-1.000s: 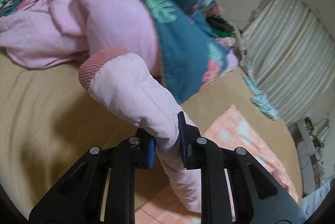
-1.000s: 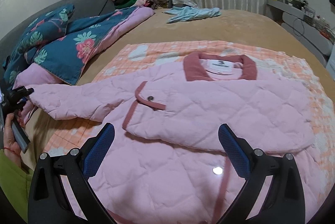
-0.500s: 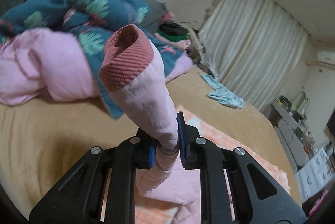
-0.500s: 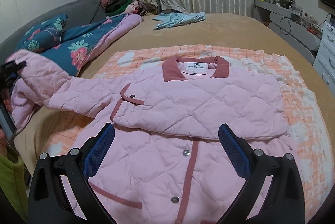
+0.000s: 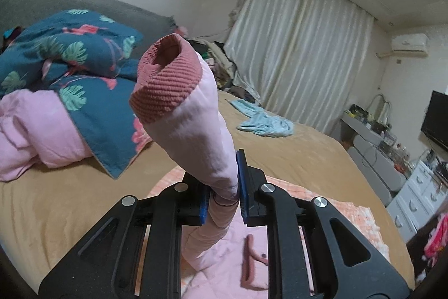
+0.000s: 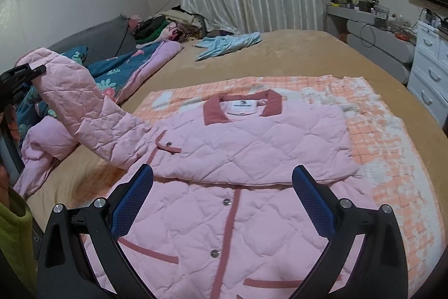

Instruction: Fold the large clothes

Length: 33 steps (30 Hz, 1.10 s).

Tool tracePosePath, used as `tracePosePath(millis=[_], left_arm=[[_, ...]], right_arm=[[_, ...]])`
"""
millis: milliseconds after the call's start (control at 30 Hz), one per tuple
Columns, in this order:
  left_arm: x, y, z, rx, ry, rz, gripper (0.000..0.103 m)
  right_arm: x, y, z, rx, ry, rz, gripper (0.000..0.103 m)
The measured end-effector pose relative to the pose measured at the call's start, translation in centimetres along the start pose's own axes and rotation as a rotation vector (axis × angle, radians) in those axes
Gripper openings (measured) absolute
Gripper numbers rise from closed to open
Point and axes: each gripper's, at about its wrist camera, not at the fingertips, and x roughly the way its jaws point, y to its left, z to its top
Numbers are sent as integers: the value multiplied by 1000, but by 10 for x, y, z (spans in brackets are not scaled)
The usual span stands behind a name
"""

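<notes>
A pink quilted jacket (image 6: pixel 252 148) with a dusty-red collar and trim lies front up on an orange checked blanket (image 6: pixel 392 131). Its right sleeve is folded across the chest. My left gripper (image 5: pixel 224 195) is shut on the other sleeve (image 5: pixel 196 131), whose ribbed red cuff (image 5: pixel 165 86) stands up above the jaws. In the right wrist view that sleeve (image 6: pixel 84 108) is raised off the bed at the left, held by the left gripper (image 6: pixel 23 75). My right gripper (image 6: pixel 224 201) hovers open over the jacket's lower front, holding nothing.
A teal floral quilt (image 5: pixel 84 69) and a pink garment (image 5: pixel 36 131) are heaped at the left on the tan bed (image 6: pixel 308 53). A light blue cloth (image 6: pixel 226 44) lies far back. White drawers (image 6: pixel 431 75) and a shelf stand right; clothes pile by the curtain.
My left gripper has lifted the sleeve up off the bed and swung it toward the jacket, the cuff now standing upright. The right gripper drew back slightly, still open.
</notes>
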Motion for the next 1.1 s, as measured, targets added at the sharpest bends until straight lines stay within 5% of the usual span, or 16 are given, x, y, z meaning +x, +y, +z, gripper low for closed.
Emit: tracePosePath(millis=[1100], left_arm=[[39, -153, -85, 280, 161, -175, 9]], right_arm=[[-10, -92, -29, 163, -38, -68, 99]])
